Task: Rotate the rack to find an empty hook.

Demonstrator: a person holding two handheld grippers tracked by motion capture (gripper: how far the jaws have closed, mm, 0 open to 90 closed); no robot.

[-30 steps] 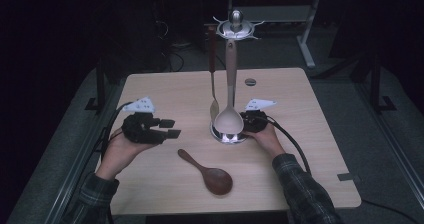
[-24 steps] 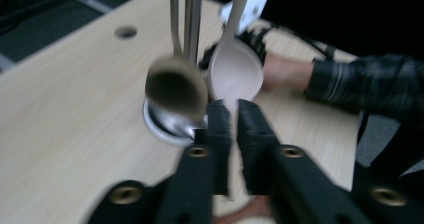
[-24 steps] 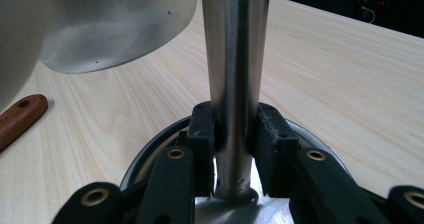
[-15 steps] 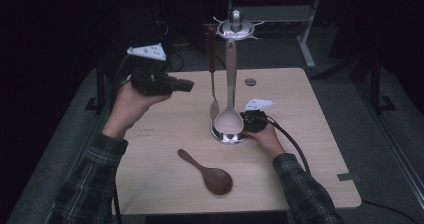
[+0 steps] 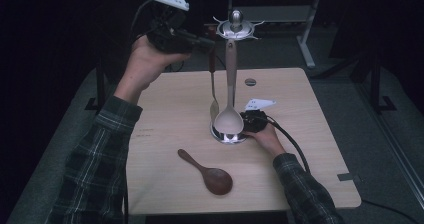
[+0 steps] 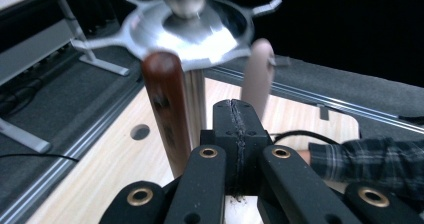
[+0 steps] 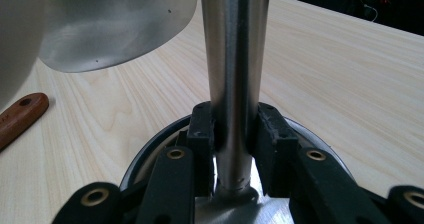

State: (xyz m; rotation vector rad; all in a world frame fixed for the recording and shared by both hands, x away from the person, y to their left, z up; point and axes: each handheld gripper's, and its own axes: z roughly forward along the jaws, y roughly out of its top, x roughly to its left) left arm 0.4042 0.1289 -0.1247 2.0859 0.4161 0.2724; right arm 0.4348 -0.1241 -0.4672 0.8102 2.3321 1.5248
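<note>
A metal utensil rack stands mid-table, its post [image 7: 232, 59] rising to a hooked top [image 5: 234, 26]. A pale ladle [image 5: 229, 119] and a brown-handled utensil [image 5: 212, 64] hang from it. My right gripper [image 5: 239, 125] [image 7: 232, 126] is low at the rack's round base [image 7: 150, 149], shut on the post. My left gripper [image 5: 209, 43] [image 6: 235, 111] is held high beside the rack top, shut with nothing between its pads. The brown handle [image 6: 167, 109] hangs just left of its jaws. A dark wooden spoon [image 5: 210, 174] lies on the table in front of the rack.
The light wooden table [image 5: 310, 149] has a small round hole [image 5: 250, 82] near its far edge. Dark floor and a metal frame [image 5: 305, 44] lie beyond it. My right gripper's cable [image 5: 292, 144] trails over the table's right half.
My left hand has lifted its gripper from low over the table's left side up to the rack top. The right hand stays at the rack's base.
</note>
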